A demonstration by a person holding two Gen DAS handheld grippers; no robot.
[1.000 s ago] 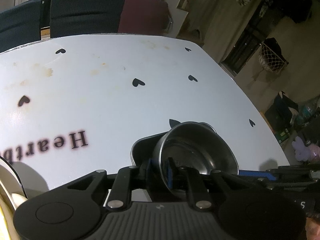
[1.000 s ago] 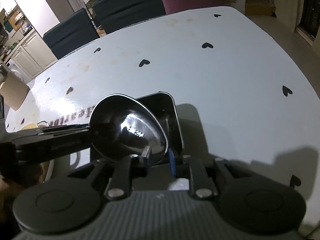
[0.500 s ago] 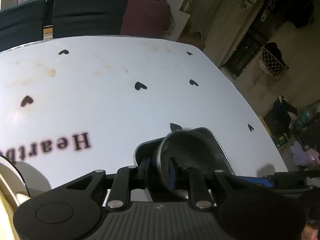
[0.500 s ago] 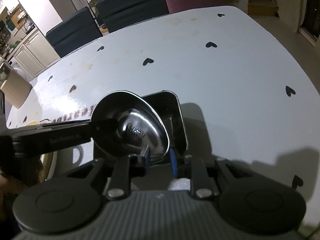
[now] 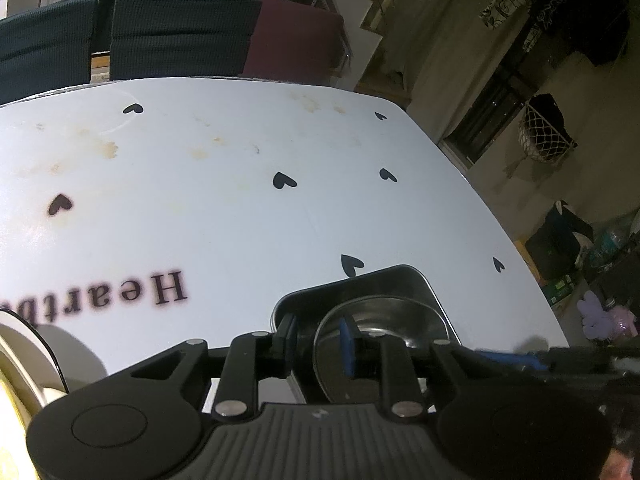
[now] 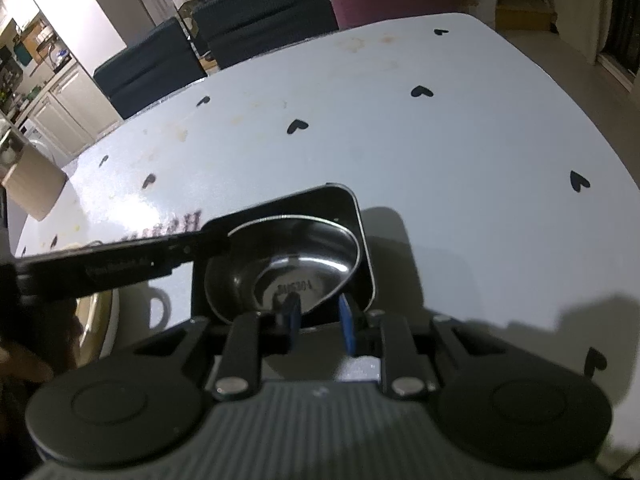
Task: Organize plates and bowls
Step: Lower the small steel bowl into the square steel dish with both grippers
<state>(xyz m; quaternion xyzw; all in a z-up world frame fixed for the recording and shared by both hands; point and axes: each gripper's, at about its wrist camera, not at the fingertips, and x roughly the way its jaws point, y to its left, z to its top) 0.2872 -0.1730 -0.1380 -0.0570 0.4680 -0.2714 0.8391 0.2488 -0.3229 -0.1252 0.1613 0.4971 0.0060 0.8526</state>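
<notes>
Left gripper (image 5: 318, 338) jaws opening, bowl (image 6: 288, 264) rim between them, no longer tilted up; now nested flat in tray (image 6: 362, 216). Right gripper (image 6: 318, 316) narrow, straddling tray's near wall, grip uncertain. Bowl looks placed.

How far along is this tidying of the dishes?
Done: the steel bowl lies inside the rectangular steel tray. In hand: the left gripper is opening its jaws around the bowl's rim, letting go; the right gripper sits at the tray's near wall. Left: the white plate beside the tray looks unsorted.
</notes>
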